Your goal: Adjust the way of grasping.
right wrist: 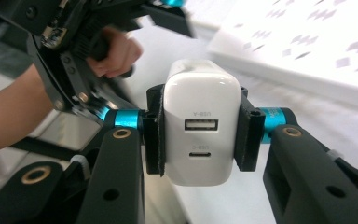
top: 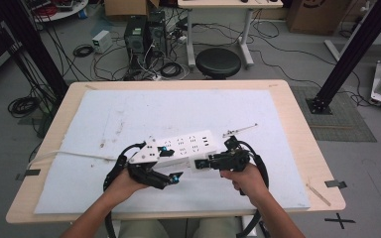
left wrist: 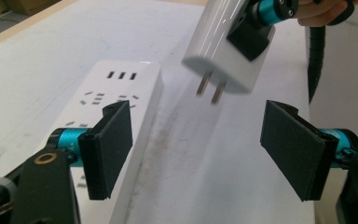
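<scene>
A light wooden bench (top: pixel 297 129) with rounded corners carries the work. Nearly its whole top is covered by a white sheet (top: pixel 129 114), leaving a bare wood margin along every side; the sheet bears faint smudges and scuffs toward its left half. On the sheet, a little past the middle, lies a white power strip (top: pixel 191 145), flat and set at a slight angle, its socket face up. Its pale cord (top: pixel 69 154) runs left across the sheet and off the bench's left edge. Just beyond the strip's right end lies a thin metal rod (top: pixel 240 130). A slim pale stick (top: pixel 318 194) rests on the bare wood at the bench's near right corner.
</scene>
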`<state>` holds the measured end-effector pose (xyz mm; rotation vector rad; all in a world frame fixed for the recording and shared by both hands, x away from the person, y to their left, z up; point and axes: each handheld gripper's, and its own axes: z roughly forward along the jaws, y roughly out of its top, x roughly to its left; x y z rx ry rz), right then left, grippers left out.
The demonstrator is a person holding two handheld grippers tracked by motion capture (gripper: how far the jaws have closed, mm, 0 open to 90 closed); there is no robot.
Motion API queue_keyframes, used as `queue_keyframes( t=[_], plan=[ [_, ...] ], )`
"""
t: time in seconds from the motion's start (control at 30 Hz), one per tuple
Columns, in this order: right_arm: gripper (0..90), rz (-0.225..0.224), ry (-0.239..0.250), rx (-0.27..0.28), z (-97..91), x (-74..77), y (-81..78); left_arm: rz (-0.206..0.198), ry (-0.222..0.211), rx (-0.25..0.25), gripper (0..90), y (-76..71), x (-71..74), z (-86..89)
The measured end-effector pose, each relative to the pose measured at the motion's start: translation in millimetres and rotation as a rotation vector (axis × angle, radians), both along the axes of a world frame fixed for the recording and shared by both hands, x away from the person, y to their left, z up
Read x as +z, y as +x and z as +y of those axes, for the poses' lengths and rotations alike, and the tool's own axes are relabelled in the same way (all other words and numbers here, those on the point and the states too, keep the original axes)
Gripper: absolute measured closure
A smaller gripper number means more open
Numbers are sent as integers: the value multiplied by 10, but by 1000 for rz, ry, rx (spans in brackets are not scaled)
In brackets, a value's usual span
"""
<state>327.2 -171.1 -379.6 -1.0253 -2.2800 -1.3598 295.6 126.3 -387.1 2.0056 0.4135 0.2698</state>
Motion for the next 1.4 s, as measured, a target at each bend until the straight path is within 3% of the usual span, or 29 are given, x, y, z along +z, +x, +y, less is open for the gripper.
queue_keyframes(
  t=[0.07,0.2,0.37,0.47,0.6,0.87,1.03,1.4],
  plan=[
    [633,-16,-20,-11,-31,22,-1,14,-21,42,251,25,-8,88],
    [633,-126,-153,-33,-112,88,28,16,-59,122,251,70,15,249],
    [633,-177,-252,-21,-210,144,102,27,-101,195,246,113,46,429],
    [633,-215,-293,-16,-266,188,122,27,-101,236,242,120,54,501],
    [633,-270,-353,-6,-325,260,145,36,-107,274,242,142,62,580],
    [633,-377,-538,60,-362,379,171,25,-127,324,242,165,94,723],
    [633,-408,-592,94,-392,427,205,23,-116,351,242,117,127,800],
    [631,-366,-591,102,-468,393,311,15,-120,394,242,96,146,948]
  ],
)
